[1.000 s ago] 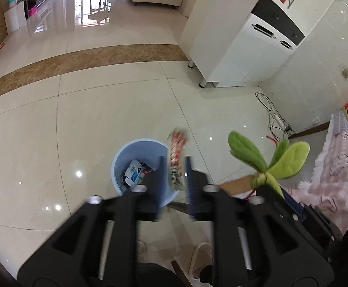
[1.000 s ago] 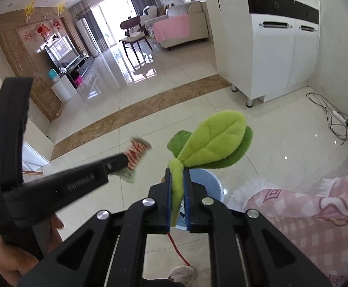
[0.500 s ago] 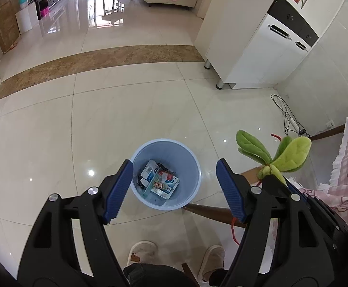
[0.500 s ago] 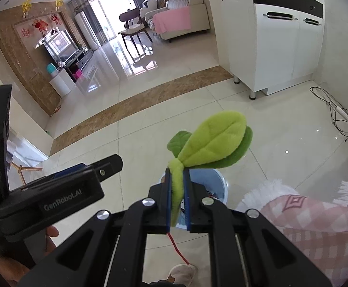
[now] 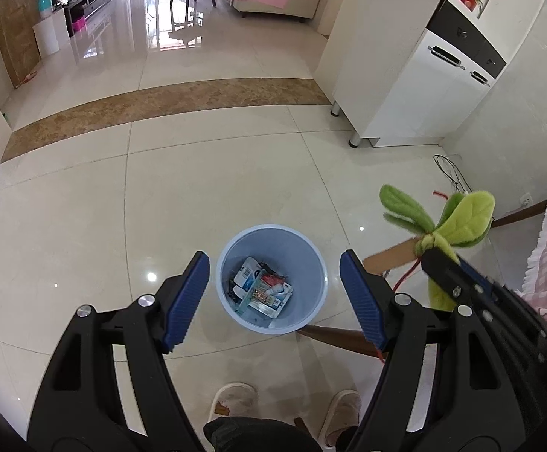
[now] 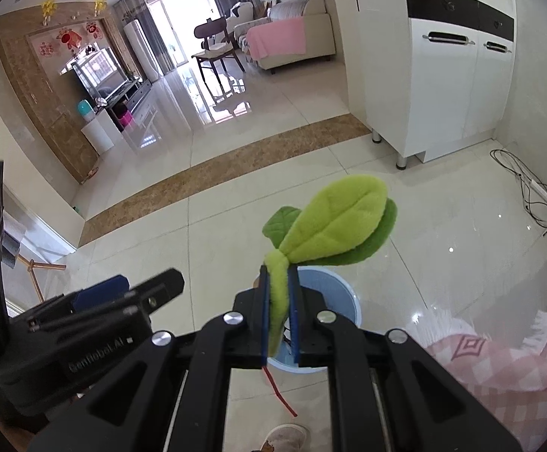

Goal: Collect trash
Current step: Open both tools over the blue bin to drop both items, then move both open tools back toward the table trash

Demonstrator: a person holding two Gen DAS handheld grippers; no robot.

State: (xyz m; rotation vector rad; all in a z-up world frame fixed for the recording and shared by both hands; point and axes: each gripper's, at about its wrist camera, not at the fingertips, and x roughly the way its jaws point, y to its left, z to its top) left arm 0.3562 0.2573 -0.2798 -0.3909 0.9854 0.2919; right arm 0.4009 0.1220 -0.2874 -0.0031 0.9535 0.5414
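My left gripper (image 5: 275, 297) is spread wide with nothing between the blue pads (image 5: 186, 299). It hangs directly over the blue bin (image 5: 313, 260), so the bin's mouth shows in the gap between the two fingers. Inside the bin are wrappers and a flattened carton (image 5: 262, 292), all lying on the bottom. The left side looks done to me: nothing in it, already above the target.

Moving right: my right gripper (image 6: 278, 312) is clamped on the stem of a green plush sprout (image 6: 333, 222). The stem runs straight along the finger axis, leaves fanned out past the fingertips, and a red string (image 6: 279, 391) dangles from below the jaws. In the left wrist view the sprout (image 5: 461, 218) sits to the right of the bin and above its rim level, not over the opening.

Key relation, as I judge it: the bin (image 6: 343, 297) lies below and just ahead of the right gripper, mostly hidden behind the fingers in the right wrist view. If the sprout counts as trash, the right arm is the one holding it and needs to shift left toward the bin's centre before letting go. The leaves lead, so they would clear the rim first. The string could catch on the rim or on my pads.

Farthest right is the pink checked cloth (image 6: 499, 361), close beside the right gripper.
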